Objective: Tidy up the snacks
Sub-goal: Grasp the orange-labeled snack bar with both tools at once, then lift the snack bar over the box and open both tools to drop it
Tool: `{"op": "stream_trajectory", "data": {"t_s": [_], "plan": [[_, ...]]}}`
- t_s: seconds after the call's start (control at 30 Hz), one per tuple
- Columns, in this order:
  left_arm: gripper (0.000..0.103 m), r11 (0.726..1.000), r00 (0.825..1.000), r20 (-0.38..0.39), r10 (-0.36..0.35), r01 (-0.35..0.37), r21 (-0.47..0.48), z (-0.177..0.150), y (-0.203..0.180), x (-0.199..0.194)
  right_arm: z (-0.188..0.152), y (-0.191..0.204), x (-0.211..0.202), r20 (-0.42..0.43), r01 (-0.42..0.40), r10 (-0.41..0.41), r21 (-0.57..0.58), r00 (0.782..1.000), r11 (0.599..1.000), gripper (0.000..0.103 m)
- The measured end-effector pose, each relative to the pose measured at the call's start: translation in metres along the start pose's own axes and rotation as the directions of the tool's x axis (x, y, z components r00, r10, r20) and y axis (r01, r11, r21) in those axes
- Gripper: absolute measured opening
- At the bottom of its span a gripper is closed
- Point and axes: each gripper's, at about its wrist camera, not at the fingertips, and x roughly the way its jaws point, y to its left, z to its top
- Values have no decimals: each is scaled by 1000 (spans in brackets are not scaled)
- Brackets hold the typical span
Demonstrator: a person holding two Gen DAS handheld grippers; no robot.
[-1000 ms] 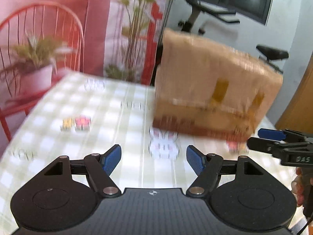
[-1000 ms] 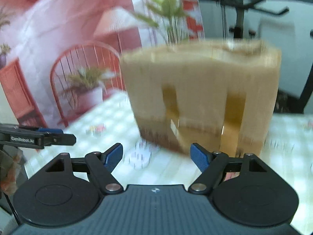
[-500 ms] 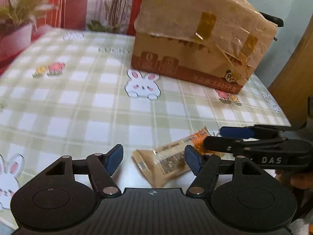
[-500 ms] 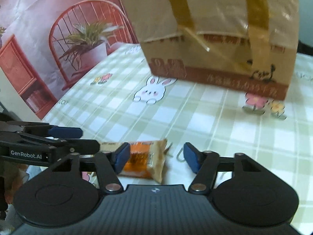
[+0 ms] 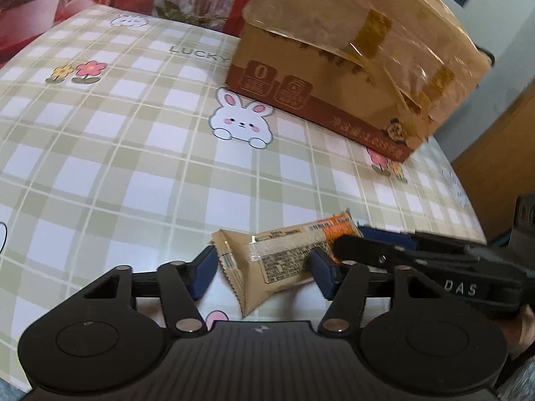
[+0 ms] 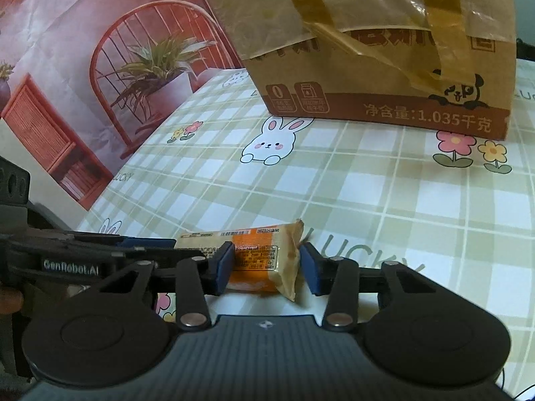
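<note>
Lay flat on the checked tabletop point(image 5: 133, 180), near its front edge — one snack bar point(image 5: 284, 257), tan and orange. Straddled at opposite ends by left gripper point(image 5: 260, 269) and right gripper point(image 6: 265, 267), jaws apart, not clamped. Stood well behind — a taped box point(image 6: 384, 50).

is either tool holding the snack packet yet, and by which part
Neither grips it yet. The snack packet lies on the table, its plain end between the left tool fingers, its orange end between the right tool fingers; both open.
</note>
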Motion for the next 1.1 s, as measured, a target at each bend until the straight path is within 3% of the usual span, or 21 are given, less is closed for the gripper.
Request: {"op": "stream_trajectory", "data": {"t_s": [0.37, 0.47, 0.7, 0.9, 1.1], "plan": [[62, 999, 1000, 1, -18, 18, -51, 1, 1, 5, -4, -7, 3, 12, -26, 25, 96, 1000, 995, 46], [60, 995, 998, -2, -56, 56, -79, 3, -1, 8, -4, -8, 2, 20, -32, 30, 113, 999, 993, 46], [55, 992, 988, 113, -107, 114, -56, 39, -17, -5, 21, -5, -25, 139, -5, -6, 85, 990, 996, 46], [55, 988, 959, 240, -151, 150, 23, 94, -54, -29, 76, 2, -59, 273, 31, -36, 21, 961, 999, 45], [56, 979, 917, 349, -193, 158, 127, 157, -100, -56, 135, 8, -100, 405, 52, -34, -34, 914, 998, 46]]}}
